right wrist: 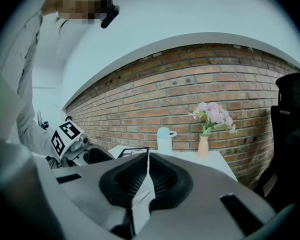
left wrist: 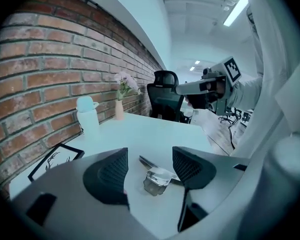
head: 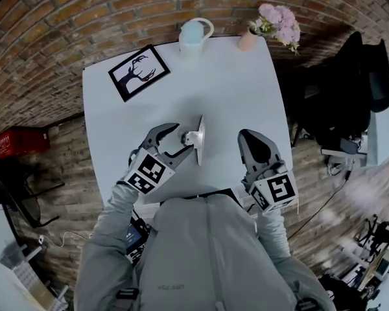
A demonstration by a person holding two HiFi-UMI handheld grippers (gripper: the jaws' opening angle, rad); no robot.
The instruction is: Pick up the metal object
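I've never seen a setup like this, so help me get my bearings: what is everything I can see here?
Table: one, white, against brick wall.
Metal object: one, silver, table's near middle.
Framed deer picture: one, black frame, far left corner.
Jug: one, pale, far edge.
Vase of flowers: one, pink blooms, far right corner.
Office chair: one, black, right of table.
Crate: one, red, floor at left.
Left hand-held gripper: one, grey, open, metal object between its jaws.
Right hand-held gripper: one, grey, shut, empty.
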